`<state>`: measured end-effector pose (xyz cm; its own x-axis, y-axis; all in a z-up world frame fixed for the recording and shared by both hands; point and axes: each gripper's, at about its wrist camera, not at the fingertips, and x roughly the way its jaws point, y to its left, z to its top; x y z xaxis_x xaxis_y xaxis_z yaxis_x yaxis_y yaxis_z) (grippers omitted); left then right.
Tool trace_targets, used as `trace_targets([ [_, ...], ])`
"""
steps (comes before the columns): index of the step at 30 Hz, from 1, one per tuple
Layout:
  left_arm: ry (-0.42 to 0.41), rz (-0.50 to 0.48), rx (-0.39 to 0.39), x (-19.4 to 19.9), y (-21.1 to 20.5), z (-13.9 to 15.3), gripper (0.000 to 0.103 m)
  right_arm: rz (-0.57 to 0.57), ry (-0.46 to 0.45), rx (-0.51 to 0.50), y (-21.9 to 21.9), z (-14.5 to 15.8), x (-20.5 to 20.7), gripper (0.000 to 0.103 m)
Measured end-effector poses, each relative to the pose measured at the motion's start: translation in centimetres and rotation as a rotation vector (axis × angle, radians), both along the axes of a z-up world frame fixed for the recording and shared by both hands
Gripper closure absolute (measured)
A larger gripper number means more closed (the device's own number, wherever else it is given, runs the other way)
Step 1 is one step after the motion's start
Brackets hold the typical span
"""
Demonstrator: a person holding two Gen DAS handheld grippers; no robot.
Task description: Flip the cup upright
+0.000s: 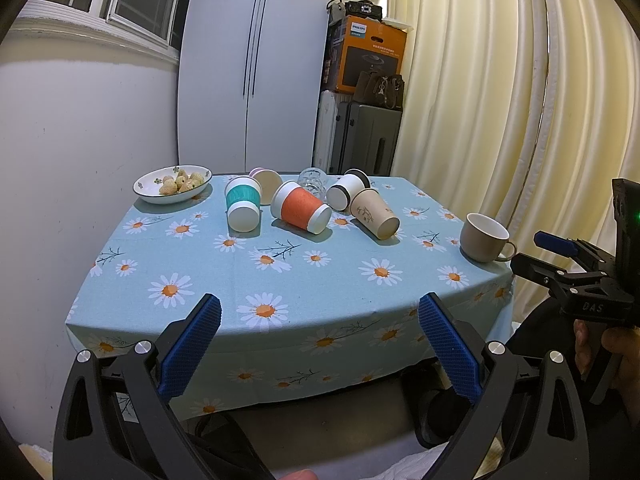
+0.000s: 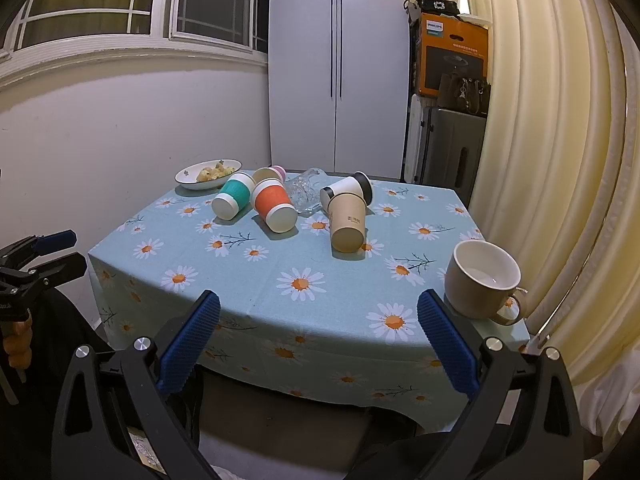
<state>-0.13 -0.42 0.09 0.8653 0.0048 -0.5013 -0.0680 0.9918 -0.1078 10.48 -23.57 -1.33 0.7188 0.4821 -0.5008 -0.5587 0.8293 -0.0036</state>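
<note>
Both jaws spread, empty: left hand-held gripper (image 1: 320, 320), right hand-held gripper (image 2: 319, 316), off the bench's (image 2: 248, 300) near edge. Beige paper cup (image 2: 348, 220) lies tipped mid-bench, base toward the right hand-held gripper, mouth far. Right looks nearer. Beige mug (image 2: 482, 278) already upright, near right corner.

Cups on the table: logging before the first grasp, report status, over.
Left gripper and right gripper open, empty, short of the table. Teal cup, orange cup, beige paper cup on their sides. Mug upright, near corner.
</note>
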Motion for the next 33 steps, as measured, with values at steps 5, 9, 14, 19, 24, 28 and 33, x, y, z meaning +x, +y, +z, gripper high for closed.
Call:
trace_targets([
  [5, 0.002, -0.001, -0.001, 0.1, 0.1, 0.0, 0.007, -0.001, 0.000, -0.001, 0.0, 0.0, 0.0, 0.005],
  [9, 0.003, -0.001, -0.004, 0.1, 0.1, 0.0, 0.007, 0.000, -0.001, -0.002, -0.1, 0.0, -0.1, 0.005],
  [14, 0.001, 0.000, -0.005, 0.0, 0.2, 0.0, 0.007, 0.001, -0.008, 0.001, -0.1, 0.1, -0.3, 0.005],
  [19, -0.008, -0.004, -0.014, -0.2, 0.4, 0.0, 0.007, 0.005, -0.013, -0.002, 0.0, 0.1, -0.4, 0.005],
  [24, -0.018, -0.013, -0.007, -0.4, -0.1, 0.1, 0.007, -0.001, -0.009, -0.008, 0.2, 0.1, -0.4, 0.005],
  [28, -0.016, -0.017, -0.016, -0.4, -0.1, 0.1, 0.007, -0.007, 0.006, -0.026, 0.6, -0.1, -0.1, 0.005],
  [33, -0.018, -0.008, -0.059, -0.3, 0.5, 0.3, 0.007, 0.013, 0.052, -0.063, 1.5, -0.6, 0.5, 0.005],
])
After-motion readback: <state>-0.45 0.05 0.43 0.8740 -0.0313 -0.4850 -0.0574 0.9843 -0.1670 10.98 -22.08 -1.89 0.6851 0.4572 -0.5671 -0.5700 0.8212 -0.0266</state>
